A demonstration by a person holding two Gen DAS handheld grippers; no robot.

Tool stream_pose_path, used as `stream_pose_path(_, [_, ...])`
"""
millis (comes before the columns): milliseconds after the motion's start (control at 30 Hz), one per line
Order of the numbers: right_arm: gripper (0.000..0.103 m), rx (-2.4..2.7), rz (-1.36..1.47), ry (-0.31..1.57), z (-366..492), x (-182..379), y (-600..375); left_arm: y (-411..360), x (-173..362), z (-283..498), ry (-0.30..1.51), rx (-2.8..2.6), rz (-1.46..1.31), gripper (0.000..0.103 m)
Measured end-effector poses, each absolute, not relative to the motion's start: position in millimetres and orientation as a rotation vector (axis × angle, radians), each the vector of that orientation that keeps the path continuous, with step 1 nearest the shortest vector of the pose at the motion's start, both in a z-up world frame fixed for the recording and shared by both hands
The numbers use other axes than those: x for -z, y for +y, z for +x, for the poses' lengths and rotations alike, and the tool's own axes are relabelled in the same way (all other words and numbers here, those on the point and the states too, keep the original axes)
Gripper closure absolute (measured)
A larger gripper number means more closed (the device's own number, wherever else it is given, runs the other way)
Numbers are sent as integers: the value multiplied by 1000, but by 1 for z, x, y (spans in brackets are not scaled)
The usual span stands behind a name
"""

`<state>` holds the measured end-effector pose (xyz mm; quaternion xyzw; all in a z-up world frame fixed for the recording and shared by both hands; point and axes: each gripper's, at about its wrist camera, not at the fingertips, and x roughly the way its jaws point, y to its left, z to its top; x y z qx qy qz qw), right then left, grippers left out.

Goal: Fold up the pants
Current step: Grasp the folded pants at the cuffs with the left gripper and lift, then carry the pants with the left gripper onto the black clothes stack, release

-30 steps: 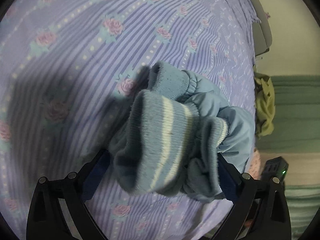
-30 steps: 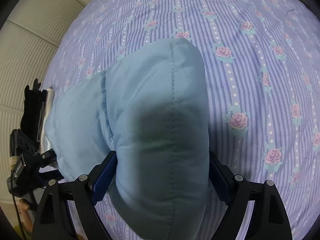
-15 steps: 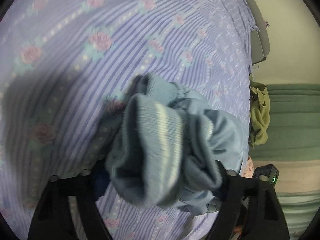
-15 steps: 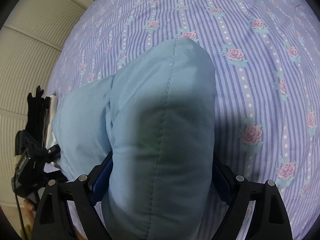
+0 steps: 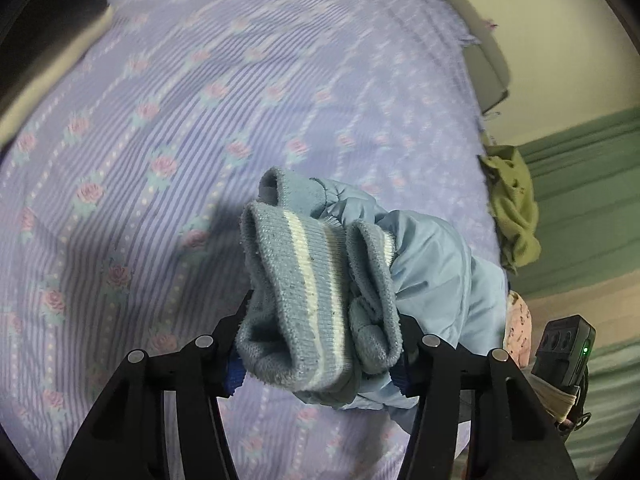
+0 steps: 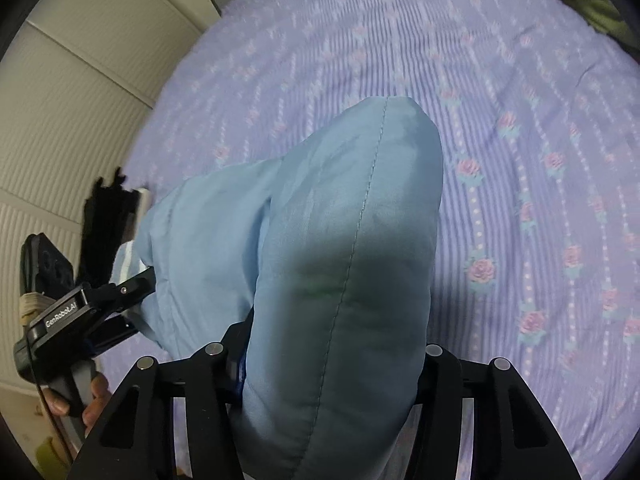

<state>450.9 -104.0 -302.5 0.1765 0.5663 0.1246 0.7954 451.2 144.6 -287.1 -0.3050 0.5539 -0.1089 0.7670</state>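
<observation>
The pants are padded light-blue ones with ribbed knit cuffs striped white. My left gripper is shut on the bunched cuffs and holds them above the bed. My right gripper is shut on a thick padded fold of the pants with a seam down its middle. The pants hang between the two grippers. The left gripper also shows in the right wrist view at the left, gripping the cuff end. The fingertips of both grippers are hidden by fabric.
The bed has a lavender striped sheet with pink roses. An olive-green cloth lies at the bed's right edge by a green blanket. A dark item sits at the bed's left edge near a cream wall.
Both grippers have risen and tilted, lifting the pants higher off the sheet. More of the bed and its edges show. Both grips on the pants are unchanged.
</observation>
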Motion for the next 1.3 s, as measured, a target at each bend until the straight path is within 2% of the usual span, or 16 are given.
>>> stream_pose_path(467, [49, -327, 342, 937, 364, 158, -138, 95, 127, 364, 902, 259, -436, 48])
stream_pose_path(733, [49, -420, 299, 826, 317, 94, -149, 79, 64, 299, 764, 174, -422, 48])
stream_pose_path(1067, [49, -527, 246, 736, 288, 58, -119, 116, 29, 251, 658, 108, -437, 48])
stream_pose_path(1300, [49, -571, 212, 730, 292, 56, -45, 201, 32, 239, 631, 75, -451, 48])
